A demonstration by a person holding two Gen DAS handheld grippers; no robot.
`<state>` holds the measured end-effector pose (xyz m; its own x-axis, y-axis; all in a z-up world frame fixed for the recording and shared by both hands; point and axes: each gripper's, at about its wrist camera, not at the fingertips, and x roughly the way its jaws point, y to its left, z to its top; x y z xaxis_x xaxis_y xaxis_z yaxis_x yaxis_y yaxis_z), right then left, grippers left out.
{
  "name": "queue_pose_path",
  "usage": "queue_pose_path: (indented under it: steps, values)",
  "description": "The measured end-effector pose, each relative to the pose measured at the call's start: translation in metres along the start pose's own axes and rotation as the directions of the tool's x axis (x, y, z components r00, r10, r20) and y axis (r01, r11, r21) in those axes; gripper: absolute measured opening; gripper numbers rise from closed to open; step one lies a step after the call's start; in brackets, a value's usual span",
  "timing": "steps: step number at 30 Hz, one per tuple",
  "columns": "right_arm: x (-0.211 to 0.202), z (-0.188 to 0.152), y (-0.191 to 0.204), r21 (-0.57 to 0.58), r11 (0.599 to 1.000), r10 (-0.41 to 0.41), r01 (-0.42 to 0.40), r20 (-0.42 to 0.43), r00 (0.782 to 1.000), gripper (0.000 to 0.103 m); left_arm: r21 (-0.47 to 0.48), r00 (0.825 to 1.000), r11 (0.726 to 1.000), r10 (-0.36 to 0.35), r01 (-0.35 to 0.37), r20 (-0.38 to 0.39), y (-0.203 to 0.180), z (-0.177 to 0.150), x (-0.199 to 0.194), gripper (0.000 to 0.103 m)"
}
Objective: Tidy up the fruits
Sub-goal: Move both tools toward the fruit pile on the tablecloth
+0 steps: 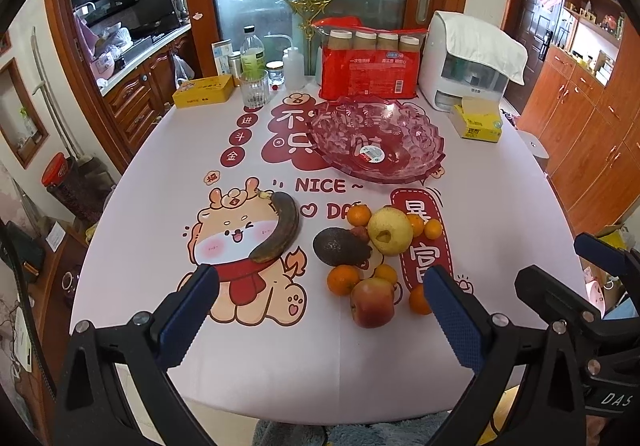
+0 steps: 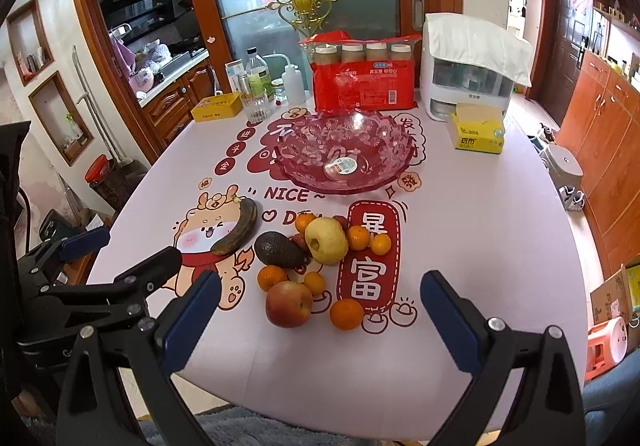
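Observation:
A pile of fruit lies mid-table: a yellow apple (image 1: 390, 231) (image 2: 326, 240), a red apple (image 1: 372, 301) (image 2: 289, 303), a dark avocado (image 1: 340, 247) (image 2: 279, 249), several small oranges (image 1: 343, 280) (image 2: 346, 313) and a blackened banana (image 1: 280, 228) (image 2: 237, 232) to the left. An empty pink glass bowl (image 1: 376, 140) (image 2: 346, 156) stands behind the fruit. My left gripper (image 1: 320, 306) is open and empty, in front of the fruit. My right gripper (image 2: 320, 310) is open and empty, near the red apple and the front orange.
At the back of the table stand a red package with jars (image 1: 368, 62) (image 2: 362, 74), a white appliance (image 1: 468, 62) (image 2: 468, 66), a yellow tissue box (image 1: 476, 122) (image 2: 476, 130), bottles and a glass (image 1: 254, 86), and a yellow tin (image 1: 204, 90). Wooden cabinets line the right side.

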<state>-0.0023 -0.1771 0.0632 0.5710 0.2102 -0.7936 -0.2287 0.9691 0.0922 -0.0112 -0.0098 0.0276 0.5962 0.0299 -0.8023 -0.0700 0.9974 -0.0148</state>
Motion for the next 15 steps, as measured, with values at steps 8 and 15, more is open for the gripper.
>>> queue_pose_path:
  steps: [8,15]
  values:
    - [0.0,0.002,-0.006,-0.032,0.999,0.017,-0.016,0.007,1.0,0.1,-0.034,1.0,0.999,0.018,-0.018,0.007,-0.004,-0.005,-0.002,0.101]
    - [0.001,0.001,-0.007,-0.065,0.997,0.037,-0.036,0.012,0.999,0.1,-0.059,1.0,0.998,0.031,-0.031,-0.002,-0.004,-0.014,0.001,0.102]
